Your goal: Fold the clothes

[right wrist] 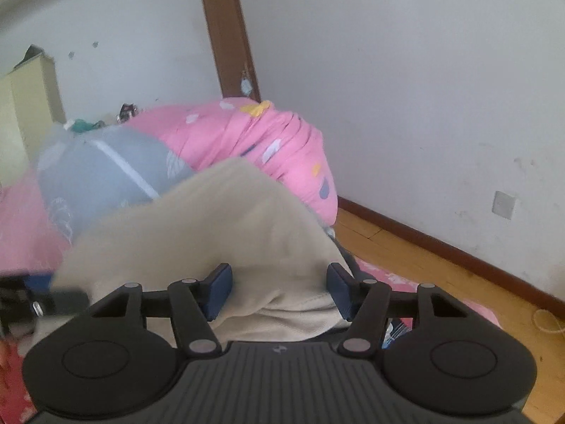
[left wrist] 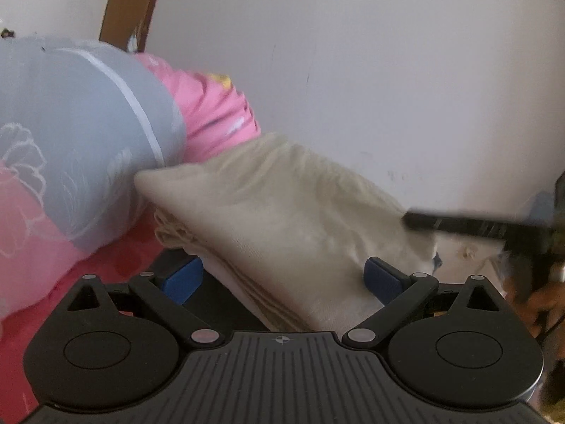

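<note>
Left wrist view: the left gripper was seen with jaws spread wide, a folded beige garment lying between the blue pads without being pinched. A grey-blue bundle lay at 10 o'clock and a pink quilt at 11 o'clock.

Right wrist view: the right gripper was likewise seen agape, the beige garment draped between and ahead of its pads. The pink quilt was noted at 12 o'clock, wooden floor at 3 o'clock.
</note>
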Action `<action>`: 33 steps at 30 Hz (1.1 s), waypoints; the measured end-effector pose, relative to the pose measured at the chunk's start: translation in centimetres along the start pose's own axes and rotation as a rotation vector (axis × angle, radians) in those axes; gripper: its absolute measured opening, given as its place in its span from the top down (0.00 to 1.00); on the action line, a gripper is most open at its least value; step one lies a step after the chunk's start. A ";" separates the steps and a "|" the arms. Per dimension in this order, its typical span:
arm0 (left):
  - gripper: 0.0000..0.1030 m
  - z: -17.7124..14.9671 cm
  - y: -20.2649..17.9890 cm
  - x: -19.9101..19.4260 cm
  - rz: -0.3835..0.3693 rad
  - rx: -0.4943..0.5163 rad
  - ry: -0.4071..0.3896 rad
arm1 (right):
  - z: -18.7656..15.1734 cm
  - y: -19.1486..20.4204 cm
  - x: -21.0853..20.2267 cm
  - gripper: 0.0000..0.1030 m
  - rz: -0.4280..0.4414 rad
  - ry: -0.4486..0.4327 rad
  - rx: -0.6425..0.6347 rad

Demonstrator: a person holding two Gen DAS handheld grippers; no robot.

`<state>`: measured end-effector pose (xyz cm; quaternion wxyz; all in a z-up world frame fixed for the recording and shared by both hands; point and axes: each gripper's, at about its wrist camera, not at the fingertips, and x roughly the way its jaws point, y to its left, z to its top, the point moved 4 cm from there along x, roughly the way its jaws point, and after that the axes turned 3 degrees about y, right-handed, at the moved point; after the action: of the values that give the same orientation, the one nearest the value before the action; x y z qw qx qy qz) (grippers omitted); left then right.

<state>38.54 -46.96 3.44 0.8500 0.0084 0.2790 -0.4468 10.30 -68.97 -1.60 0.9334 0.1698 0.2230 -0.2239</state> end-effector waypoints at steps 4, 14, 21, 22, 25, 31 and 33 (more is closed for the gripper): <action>0.04 0.9 -0.7 -0.7 0.011 0.041 -0.034 | 4.9 2.2 -2.0 0.43 0.012 -0.091 -0.055; 0.01 0.7 -2.1 1.6 0.030 0.104 0.022 | 8.6 6.9 10.3 0.43 0.021 0.278 -0.186; 0.01 0.6 -1.8 1.8 0.010 0.081 0.024 | 9.6 9.4 14.0 0.44 0.051 0.362 -0.215; 0.01 0.5 -1.8 1.8 0.008 0.078 0.025 | 9.5 9.6 14.7 0.43 0.046 0.375 -0.216; 0.01 0.5 -1.6 1.9 -0.001 0.069 0.026 | 9.1 10.0 17.0 0.43 -0.008 0.415 -0.240; 0.01 0.6 -1.7 1.1 0.000 0.072 0.002 | 10.4 8.1 12.3 0.43 -0.020 0.293 -0.144; 0.01 0.8 -1.8 0.5 0.001 0.071 -0.015 | 10.7 6.7 9.1 0.43 -0.006 0.225 -0.101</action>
<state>37.75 -48.64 4.26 0.8514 0.0354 0.2568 -0.4559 24.51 -70.85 4.42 0.9092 0.1460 0.3378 -0.1949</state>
